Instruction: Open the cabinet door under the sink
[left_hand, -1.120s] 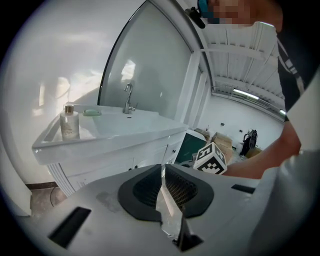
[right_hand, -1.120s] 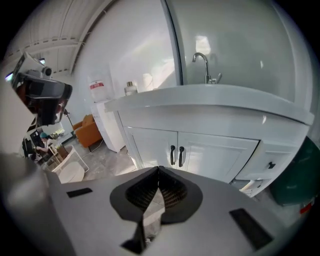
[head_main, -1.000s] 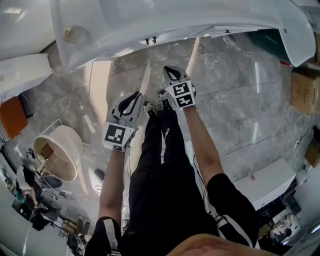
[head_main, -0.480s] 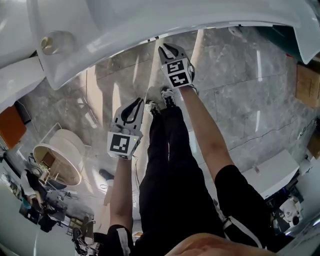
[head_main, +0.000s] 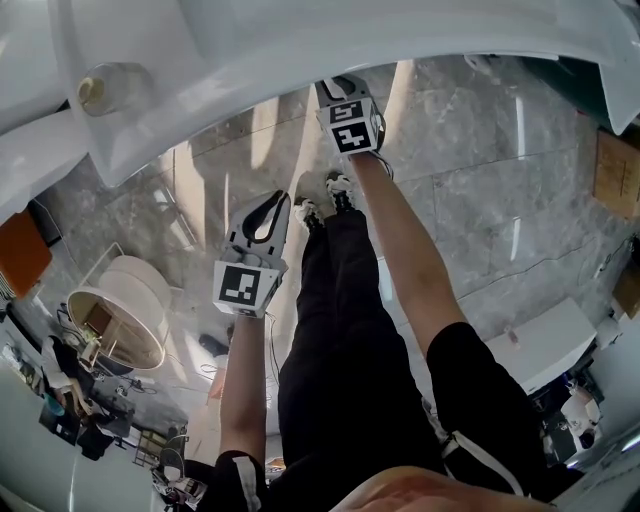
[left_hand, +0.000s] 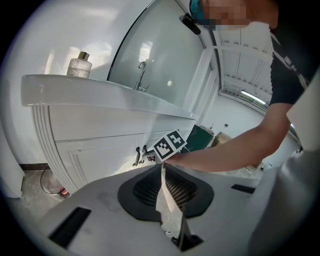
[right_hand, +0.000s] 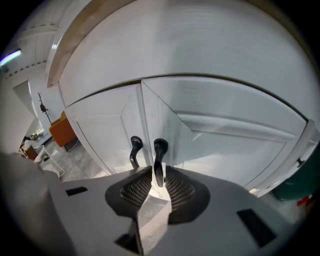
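At the centre of the right gripper view, the right gripper (right_hand: 154, 182) held its jaws narrowly apart astride the dark curved handle (right_hand: 159, 155) of the white cabinet door (right_hand: 225, 145) under the white sink (left_hand: 100, 92), seemingly lined up to clamp and pull, while the left gripper (left_hand: 162, 170), jaws closed and empty, hung back unused.

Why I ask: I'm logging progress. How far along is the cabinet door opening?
Done: the right gripper is at the door, its fingers either side of the right handle. In hand: the grasp; slim gaps show beside the handle, so it looks not yet clamped. Left: clamping and pulling, since the door sits shut. The left gripper hangs back, fingers together, empty.
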